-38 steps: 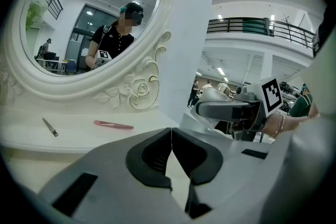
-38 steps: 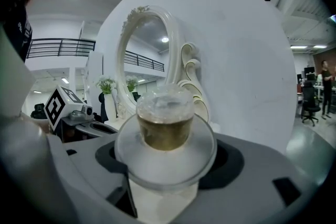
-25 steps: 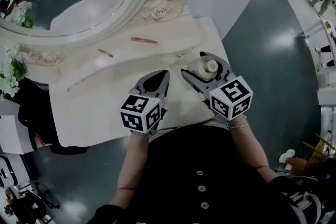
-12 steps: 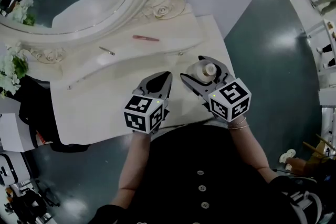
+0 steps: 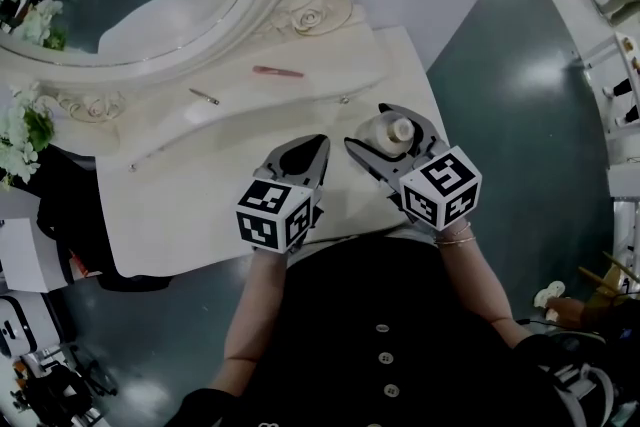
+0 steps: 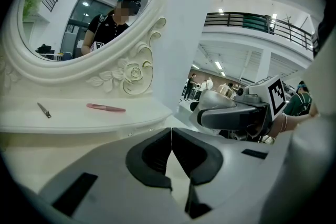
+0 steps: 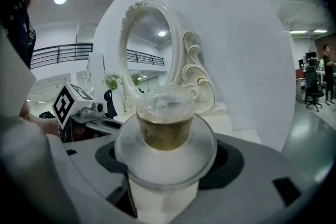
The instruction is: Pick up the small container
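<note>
1. Nearest the camera, the person's forearms reach from a dark buttoned garment to the front edge of a white vanity table (image 5: 190, 215), a gripper in each hand.
2. The left gripper (image 5: 314, 148) sits low over the tabletop, its jaws pressed together tip to tip with nothing between them. It lies just beside the right one, on the container's left.
3. The right gripper (image 5: 372, 125) is spread wide, its two curved jaws bracketing the small container (image 5: 391, 131). The container stands on the table near the front right corner. In the right gripper view it fills the gap dead centre, with dark pad showing on either side, and no firm squeeze is evident.
4. The container lies straight ahead of the right claw and already inside its span. It is upright, a wide frosted shoulder under a clear cap, with its long axis vertical and crossing the line along which the jaws close. The right hand is plainly the nearer. The pickup looks close: the next move probably calls for closing squarely on the body and lifting straight up, though the rounded sides could slip.
5. Farther back, a pink stick (image 5: 277, 72) and a small metal item (image 5: 202, 98) lie on a raised shelf, well apart from both grippers.
6. Beyond them rises an ornate white mirror frame (image 5: 270, 0), with white flowers (image 5: 18, 130) at the far left.
</note>
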`<state>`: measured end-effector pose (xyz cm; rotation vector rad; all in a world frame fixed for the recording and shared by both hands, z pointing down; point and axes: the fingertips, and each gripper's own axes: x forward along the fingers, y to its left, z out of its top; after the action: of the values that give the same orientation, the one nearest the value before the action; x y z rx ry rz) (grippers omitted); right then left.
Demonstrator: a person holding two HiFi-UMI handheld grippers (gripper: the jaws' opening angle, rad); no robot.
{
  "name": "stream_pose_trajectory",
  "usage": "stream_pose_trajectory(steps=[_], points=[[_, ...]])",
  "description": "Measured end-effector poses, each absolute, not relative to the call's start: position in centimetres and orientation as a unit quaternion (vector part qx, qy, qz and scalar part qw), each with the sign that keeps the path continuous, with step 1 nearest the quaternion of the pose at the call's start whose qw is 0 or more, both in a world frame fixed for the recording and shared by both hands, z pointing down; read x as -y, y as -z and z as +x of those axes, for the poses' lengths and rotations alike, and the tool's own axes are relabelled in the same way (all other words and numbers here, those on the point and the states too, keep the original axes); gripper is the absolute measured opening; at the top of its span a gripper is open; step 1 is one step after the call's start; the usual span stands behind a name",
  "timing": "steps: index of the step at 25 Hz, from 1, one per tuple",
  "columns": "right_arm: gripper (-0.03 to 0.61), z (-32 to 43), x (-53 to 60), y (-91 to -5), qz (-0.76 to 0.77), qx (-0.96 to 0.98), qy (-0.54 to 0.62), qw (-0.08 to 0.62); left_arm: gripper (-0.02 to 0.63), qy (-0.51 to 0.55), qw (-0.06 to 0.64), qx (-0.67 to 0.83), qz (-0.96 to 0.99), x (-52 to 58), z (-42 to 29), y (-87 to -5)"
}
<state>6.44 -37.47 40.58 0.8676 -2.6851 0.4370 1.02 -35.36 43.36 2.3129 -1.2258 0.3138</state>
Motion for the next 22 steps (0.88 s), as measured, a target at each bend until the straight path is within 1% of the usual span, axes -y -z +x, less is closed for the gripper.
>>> stream_pose_trajectory(steps=[22], points=[[0.341,5.8,37.25,-40.53,0.302,0.931,-0.146,0.146,0.014,-0.114,0.241,0.434,0.86,35.73,1.1,-43.13]])
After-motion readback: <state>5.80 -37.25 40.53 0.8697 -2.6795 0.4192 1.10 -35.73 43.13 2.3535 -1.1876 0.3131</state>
